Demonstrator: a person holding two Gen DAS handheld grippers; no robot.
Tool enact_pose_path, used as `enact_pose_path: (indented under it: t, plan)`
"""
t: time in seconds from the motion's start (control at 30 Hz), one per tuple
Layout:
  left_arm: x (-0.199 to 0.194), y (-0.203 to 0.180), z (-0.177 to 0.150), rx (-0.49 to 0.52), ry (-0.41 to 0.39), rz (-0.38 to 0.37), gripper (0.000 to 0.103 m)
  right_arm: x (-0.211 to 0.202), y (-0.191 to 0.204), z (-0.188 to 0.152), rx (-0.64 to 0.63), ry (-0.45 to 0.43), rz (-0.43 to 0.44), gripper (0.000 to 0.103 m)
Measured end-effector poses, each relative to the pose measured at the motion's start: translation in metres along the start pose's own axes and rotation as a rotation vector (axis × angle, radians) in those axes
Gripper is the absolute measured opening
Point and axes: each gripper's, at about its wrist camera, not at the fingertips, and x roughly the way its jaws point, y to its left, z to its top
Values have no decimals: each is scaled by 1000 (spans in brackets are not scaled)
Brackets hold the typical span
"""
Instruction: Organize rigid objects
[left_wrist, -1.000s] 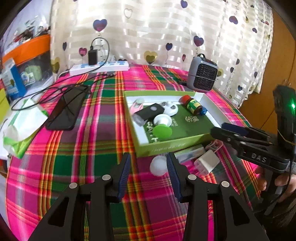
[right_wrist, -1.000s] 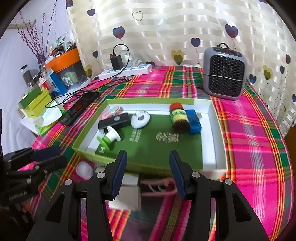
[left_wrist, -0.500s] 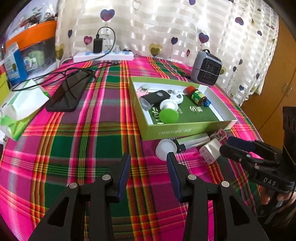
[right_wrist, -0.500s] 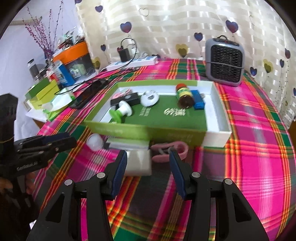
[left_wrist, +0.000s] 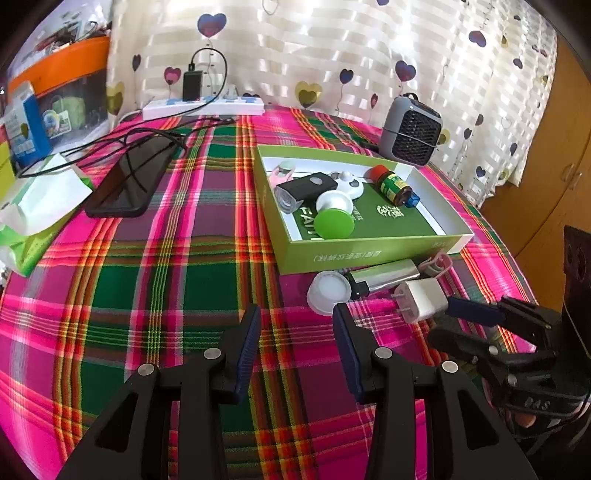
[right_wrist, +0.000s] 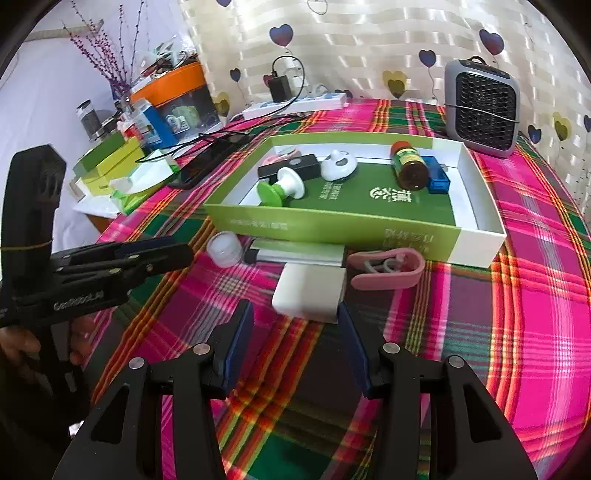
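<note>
A green box (left_wrist: 354, 253) (right_wrist: 332, 225) on the plaid table holds a black block, a green-capped knob, a white piece, a brown bottle and a blue piece. In front of it lie a white jar (left_wrist: 328, 291) (right_wrist: 224, 248), a silver lighter (left_wrist: 384, 275) (right_wrist: 299, 253), a white charger plug (left_wrist: 423, 300) (right_wrist: 310, 291) and a pink clip (left_wrist: 437, 262) (right_wrist: 388, 269). My left gripper (left_wrist: 295, 314) is open and empty, just short of the jar. My right gripper (right_wrist: 293, 314) is open and empty, just short of the charger plug.
A grey heater (left_wrist: 410, 134) (right_wrist: 482, 110) stands behind the box. A black phone (left_wrist: 129, 181) with cables, a power strip (left_wrist: 203, 107), a tissue pack (left_wrist: 33, 218) and boxes (right_wrist: 107, 166) lie at the left. A wooden cabinet (left_wrist: 546, 177) is at the right.
Both grippers have drawn back from the box toward the table's near edge and lowered. The loose objects in front of the box now lie ahead of the fingers. Both stay open.
</note>
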Motion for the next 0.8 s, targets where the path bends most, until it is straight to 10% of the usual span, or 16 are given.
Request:
enact_pose_path:
  t: [0.8]
  plan:
    - [7, -4, 4, 4, 15, -43, 39, 7, 4, 13, -138, 12, -31, 49]
